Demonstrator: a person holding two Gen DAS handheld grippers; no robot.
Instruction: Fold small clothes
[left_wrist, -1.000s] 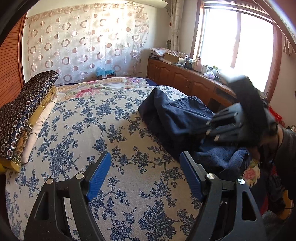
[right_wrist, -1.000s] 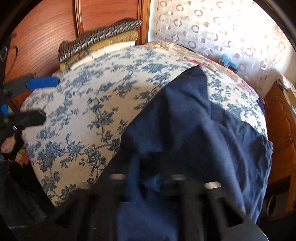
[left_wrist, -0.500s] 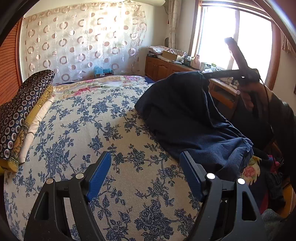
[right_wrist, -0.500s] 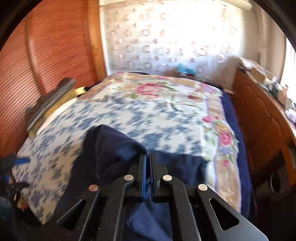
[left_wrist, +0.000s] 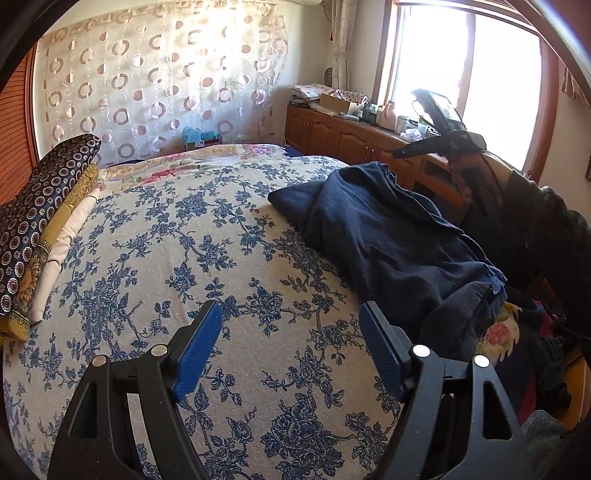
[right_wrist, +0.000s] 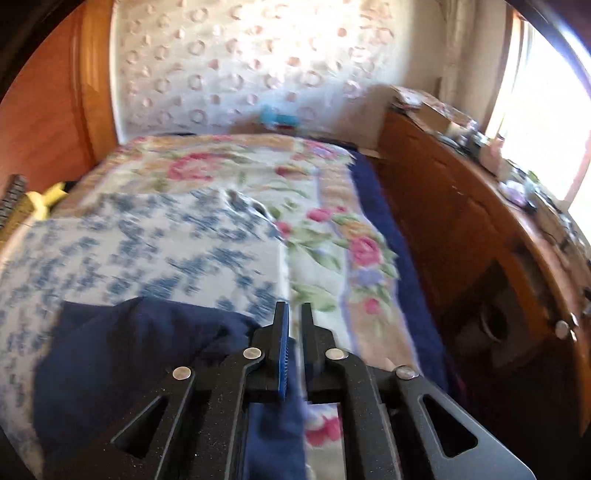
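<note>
From my left wrist: my left gripper (left_wrist: 290, 343) hovers over the blue-flowered bedspread (left_wrist: 177, 258), its blue fingers (left_wrist: 197, 350) spread wide with nothing between them, only the quilt below. The navy garment (left_wrist: 384, 236) lies crumpled on the right part of the bed, its near end bunched at the bed's edge, well apart from my left fingers. Above its far end, against the bright window (left_wrist: 465, 85), my right gripper (left_wrist: 424, 147) shows dark in my hand (left_wrist: 469, 166), clear of the cloth. A stack of folded bedding (left_wrist: 40, 218) sits at the left edge of the bed, and a wooden cabinet (left_wrist: 343, 136) runs under the window.

From my right wrist, blurred: my right gripper (right_wrist: 294, 314) has just been opening, and its fingers (right_wrist: 282, 343) stand a narrow slit apart. Dark blue cloth shows below them, but I cannot tell whether any of it lies in the gap; they do not look to be pinching it. The navy garment (right_wrist: 122, 347) is heaped at lower left on the bedspread (right_wrist: 129, 251), with a rose-patterned quilt (right_wrist: 332, 236) beyond.
</note>
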